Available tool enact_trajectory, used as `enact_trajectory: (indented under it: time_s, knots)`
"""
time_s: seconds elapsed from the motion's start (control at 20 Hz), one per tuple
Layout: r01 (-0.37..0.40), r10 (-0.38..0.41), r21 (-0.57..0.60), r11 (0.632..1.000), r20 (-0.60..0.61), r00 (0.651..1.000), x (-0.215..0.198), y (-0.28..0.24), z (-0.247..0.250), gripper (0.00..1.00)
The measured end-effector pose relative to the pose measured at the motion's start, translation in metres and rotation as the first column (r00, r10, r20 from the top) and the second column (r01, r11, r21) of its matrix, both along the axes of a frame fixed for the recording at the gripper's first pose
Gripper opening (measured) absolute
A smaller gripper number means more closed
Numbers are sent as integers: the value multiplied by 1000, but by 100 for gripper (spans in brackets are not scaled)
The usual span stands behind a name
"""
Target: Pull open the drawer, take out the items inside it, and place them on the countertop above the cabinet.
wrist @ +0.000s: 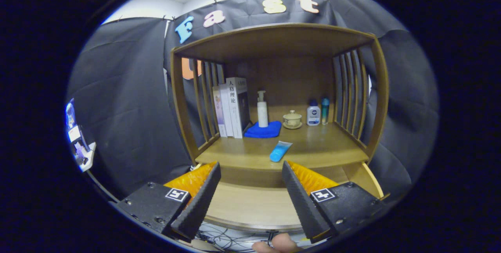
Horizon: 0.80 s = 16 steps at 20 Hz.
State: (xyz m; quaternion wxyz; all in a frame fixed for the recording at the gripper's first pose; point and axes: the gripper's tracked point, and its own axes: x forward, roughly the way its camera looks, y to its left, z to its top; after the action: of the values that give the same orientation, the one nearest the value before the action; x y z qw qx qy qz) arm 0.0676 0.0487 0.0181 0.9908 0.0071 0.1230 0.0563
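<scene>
Hovering at lower frame, hand-held gripper (250,190) spread wide, empty, above the pulled-out drawer (250,206); blue tube (280,151) on desk (313,143) looks soft, light: pinch mid-body

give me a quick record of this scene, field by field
gripper: open, fingers apart, holding nothing
drawer: pulled open below the fingers, bare wood inside
countertop: wooden, under a shelf frame
blue tube: lying on the countertop just beyond the fingers
behind it: books, pump bottle on blue cloth, lidded cup, two bottles
</scene>
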Motion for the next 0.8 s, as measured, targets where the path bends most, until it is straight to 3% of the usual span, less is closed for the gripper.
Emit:
enact_trajectory:
  time_s: [0.4,0.8]
  knots:
    - [66,-63,-14,998,148,987,-48,-34,-55,98]
    - [71,-70,-11,997,76,995,-77,-46,-142,98]
